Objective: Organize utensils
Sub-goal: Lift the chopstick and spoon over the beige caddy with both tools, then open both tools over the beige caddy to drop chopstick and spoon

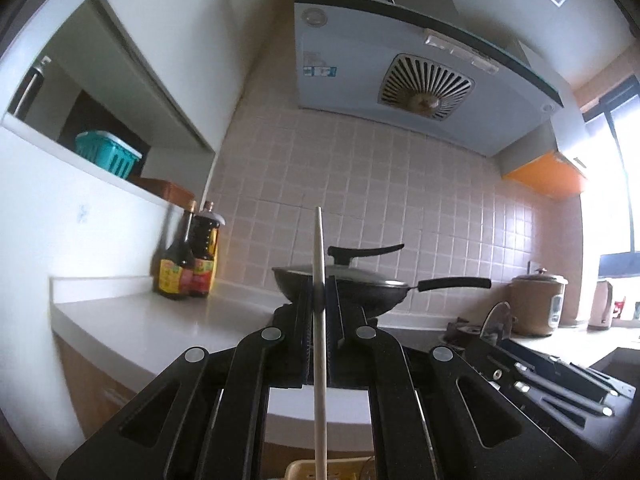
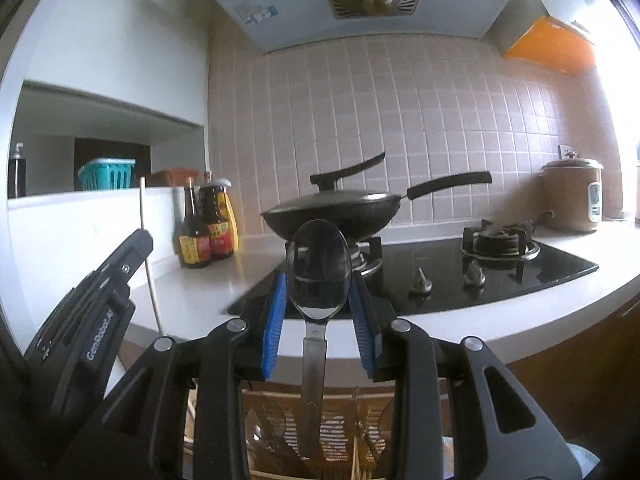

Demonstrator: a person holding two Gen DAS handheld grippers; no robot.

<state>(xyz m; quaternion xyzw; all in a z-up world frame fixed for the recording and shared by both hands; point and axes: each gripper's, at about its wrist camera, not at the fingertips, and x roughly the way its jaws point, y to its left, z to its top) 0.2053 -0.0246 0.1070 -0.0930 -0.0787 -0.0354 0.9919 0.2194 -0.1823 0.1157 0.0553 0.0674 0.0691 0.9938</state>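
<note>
My left gripper (image 1: 320, 300) is shut on a pale chopstick (image 1: 319, 320) that stands upright, its tip above the fingers and its lower end over a cream slotted holder (image 1: 304, 472). The left gripper also shows in the right wrist view (image 2: 138, 240) with the chopstick (image 2: 150, 280). My right gripper (image 2: 318, 280) is shut on a metal spoon (image 2: 318, 268), bowl up, handle hanging down over a brown slotted utensil basket (image 2: 328, 428). The right gripper shows in the left wrist view (image 1: 560, 376).
A lidded black wok (image 2: 332, 208) sits on the black gas hob (image 2: 480, 276). Two sauce bottles (image 2: 204, 228) stand on the white counter (image 1: 160, 324) at left. A brown rice cooker (image 2: 572, 196) stands at right. A teal basket (image 1: 106, 154) sits in the wall niche.
</note>
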